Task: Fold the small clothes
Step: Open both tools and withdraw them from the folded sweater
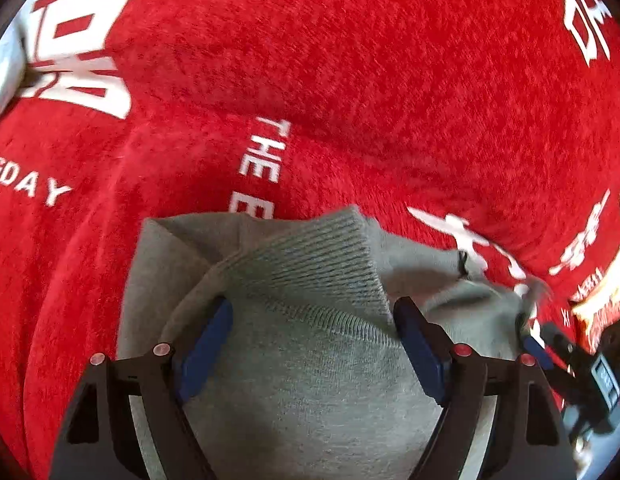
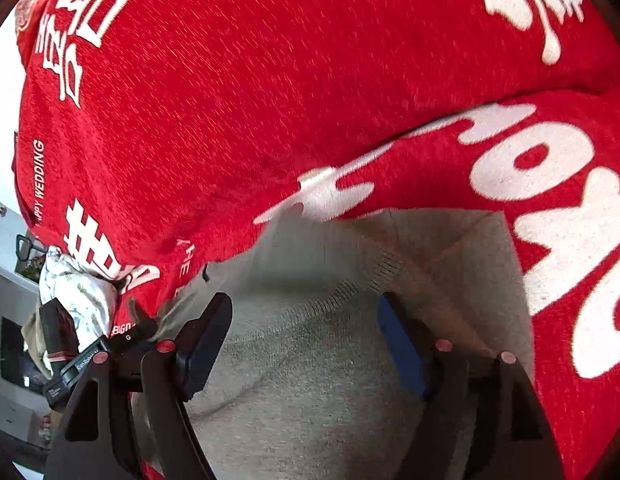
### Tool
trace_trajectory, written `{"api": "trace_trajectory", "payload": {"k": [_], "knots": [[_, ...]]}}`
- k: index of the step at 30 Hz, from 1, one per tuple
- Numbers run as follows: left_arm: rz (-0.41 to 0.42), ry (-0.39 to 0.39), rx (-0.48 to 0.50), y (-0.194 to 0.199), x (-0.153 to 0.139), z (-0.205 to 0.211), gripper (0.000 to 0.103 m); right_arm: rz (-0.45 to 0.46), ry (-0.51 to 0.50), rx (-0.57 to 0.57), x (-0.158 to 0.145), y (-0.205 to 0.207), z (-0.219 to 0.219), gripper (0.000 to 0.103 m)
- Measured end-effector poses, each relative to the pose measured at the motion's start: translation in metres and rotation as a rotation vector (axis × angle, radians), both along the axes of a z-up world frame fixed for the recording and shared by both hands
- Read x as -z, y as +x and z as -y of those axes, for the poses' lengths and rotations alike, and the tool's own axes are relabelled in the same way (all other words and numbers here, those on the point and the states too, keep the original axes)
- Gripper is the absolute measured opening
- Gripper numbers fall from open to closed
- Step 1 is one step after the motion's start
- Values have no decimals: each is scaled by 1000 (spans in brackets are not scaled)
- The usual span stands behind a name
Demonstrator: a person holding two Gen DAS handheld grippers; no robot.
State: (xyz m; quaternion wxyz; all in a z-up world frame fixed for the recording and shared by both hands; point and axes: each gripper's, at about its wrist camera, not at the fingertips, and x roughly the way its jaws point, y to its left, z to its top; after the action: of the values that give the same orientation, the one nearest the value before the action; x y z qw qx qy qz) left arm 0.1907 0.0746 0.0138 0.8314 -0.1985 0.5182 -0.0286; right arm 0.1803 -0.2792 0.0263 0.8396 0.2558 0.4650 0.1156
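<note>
A small grey knitted garment (image 1: 302, 320) with a ribbed cuff lies on a red blanket (image 1: 350, 80) with white lettering. My left gripper (image 1: 314, 312) is open, its blue-padded fingers (image 1: 206, 344) wide apart over the garment near the cuff. In the right wrist view the same grey garment (image 2: 310, 360) lies under my right gripper (image 2: 306, 312), which is open too, one finger on each side of the ribbed edge. Neither gripper holds the cloth. The left gripper (image 2: 82, 356) shows at the left edge of the right wrist view.
The red blanket (image 2: 270, 80) covers nearly all of both views. A white patterned cloth (image 2: 78, 296) lies bunched at the left in the right wrist view. The right gripper's body (image 1: 582, 364) shows at the right edge of the left wrist view.
</note>
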Motion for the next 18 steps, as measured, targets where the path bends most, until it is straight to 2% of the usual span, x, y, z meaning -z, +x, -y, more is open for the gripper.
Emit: {"api": "trace_trajectory", "payload": {"k": [5,10,12,15,18], "knots": [[67,59,9,-11,-22,-3,84,46,-69,-20,-18,-9,-2,78],[113,47,29,-18,-35,-3,84,77,-161,-88,-26,-11,-22,78],[101,98,77,-16,-31,12,84,75,-192,-118,-24,-9,-34,78],[88,238,123,-8,-18,37,84,62,-267,-171,-14,0,-58,78],[42,258,104,2,-1,36,84,32,-357,-198,1,12,-69,78]]}}
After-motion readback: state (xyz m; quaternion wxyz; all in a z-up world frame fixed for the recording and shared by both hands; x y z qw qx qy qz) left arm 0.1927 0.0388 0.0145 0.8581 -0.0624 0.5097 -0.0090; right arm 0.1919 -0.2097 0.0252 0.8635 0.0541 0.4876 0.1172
